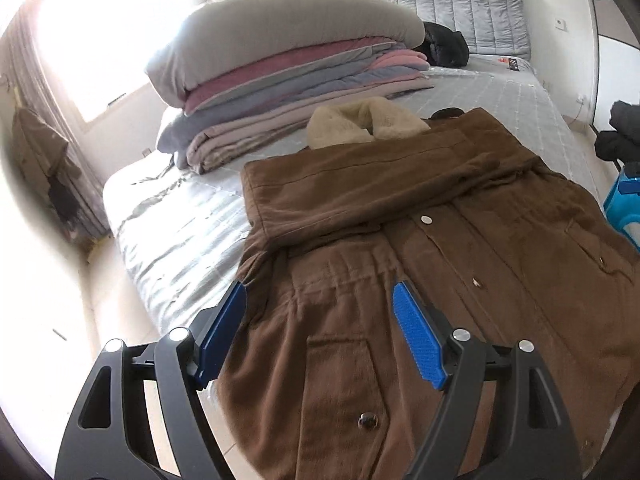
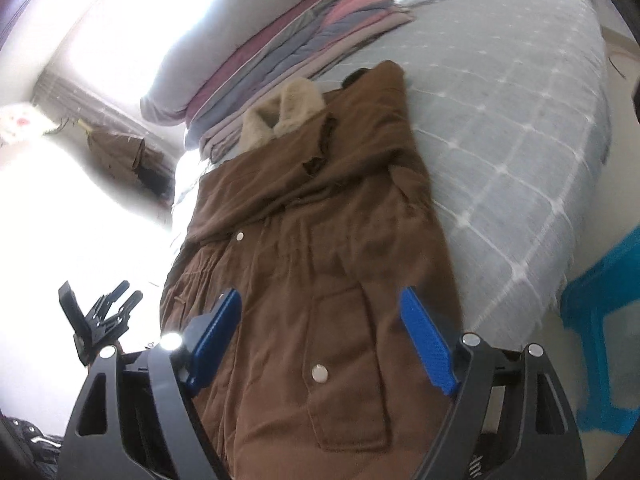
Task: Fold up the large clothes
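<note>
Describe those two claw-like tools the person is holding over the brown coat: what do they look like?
Each is a black plastic frame with triangular cut-outs, branching into two angled arms joined by shiny silver pivot bolts. The left gripper carries flat blue ribbed pads on its jaws; the right gripper has matching blue pads. No cables, markings or sleeves are visible.

Bright window (image 1: 100,52) beside a bed (image 1: 188,216) stacked with quilts (image 1: 280,76).

Coat (image 1: 420,248) flat on bed (image 1: 180,232); folded quilt stack (image 1: 280,80) behind its collar (image 1: 360,122).
</note>
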Motion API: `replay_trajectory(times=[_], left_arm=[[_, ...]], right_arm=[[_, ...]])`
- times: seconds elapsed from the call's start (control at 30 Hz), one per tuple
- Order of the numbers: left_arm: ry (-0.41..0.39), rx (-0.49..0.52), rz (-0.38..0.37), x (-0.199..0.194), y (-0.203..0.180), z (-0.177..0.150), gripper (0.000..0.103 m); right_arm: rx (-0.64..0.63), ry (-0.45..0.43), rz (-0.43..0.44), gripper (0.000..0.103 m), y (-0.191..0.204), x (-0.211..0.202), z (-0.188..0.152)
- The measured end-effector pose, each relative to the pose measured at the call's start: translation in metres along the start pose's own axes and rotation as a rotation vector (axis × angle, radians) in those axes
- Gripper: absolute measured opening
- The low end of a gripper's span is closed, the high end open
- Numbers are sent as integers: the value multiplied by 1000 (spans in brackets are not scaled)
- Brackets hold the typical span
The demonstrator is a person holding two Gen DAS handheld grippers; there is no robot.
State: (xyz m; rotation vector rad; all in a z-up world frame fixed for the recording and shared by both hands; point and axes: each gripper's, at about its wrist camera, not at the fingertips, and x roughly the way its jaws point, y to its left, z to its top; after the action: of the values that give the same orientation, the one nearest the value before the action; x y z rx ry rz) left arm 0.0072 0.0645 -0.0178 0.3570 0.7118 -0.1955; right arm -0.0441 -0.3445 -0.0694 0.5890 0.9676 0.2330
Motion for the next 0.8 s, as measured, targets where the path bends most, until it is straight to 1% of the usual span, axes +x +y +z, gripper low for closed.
replay_trajectory(times=[0.13,0.2,0.23,0.3,0.33,0.37,0.4,0.43,0.47,0.5,0.53,0.57,0.63,0.67,0.73,0.8], left_arm=[[-16,0,9,-17,2,-9,73],[4,-32,-22,-20,8,-17,73],[29,-64,-69,-18,14,-22,73],[95,-203,-241,-13,42,-39,73],[128,-323,-335,-9,65,-53,73],[143,-400,-382,-6,81,-64,73],[165,-506,-436,-1,104,-80,73],[180,-575,-458,2,119,-93,73],[200,-679,-481,8,140,-113,73],[218,-755,-499,14,155,-130,73],[234,-801,-508,19,164,-143,73],[254,-865,-533,26,173,-161,73],[277,-995,-584,39,182,-194,73],[280,-1048,-605,45,183,-205,74],[248,-1186,-654,57,187,-231,76],[199,-1298,-664,71,191,-247,78]], right_arm=[[13,16,-20,79,-4,-5,-11],[17,30,-39,82,-6,-7,-17],[16,44,-54,82,-9,-8,-20],[12,60,-75,82,-12,-9,-25],[14,72,-88,82,-16,-11,-28],[18,80,-96,82,-21,-13,-30],[24,84,-104,82,-24,-14,-33],[32,90,-115,82,-29,-16,-35],[46,96,-127,82,-36,-19,-37],[59,99,-129,82,-42,-21,-39],[74,100,-128,82,-48,-24,-41],[95,99,-128,82,-54,-27,-43],[127,92,-119,82,-64,-33,-46],[139,86,-111,82,-66,-35,-47],[162,71,-91,82,-70,-39,-50],[181,64,-79,82,-73,-41,-50]])
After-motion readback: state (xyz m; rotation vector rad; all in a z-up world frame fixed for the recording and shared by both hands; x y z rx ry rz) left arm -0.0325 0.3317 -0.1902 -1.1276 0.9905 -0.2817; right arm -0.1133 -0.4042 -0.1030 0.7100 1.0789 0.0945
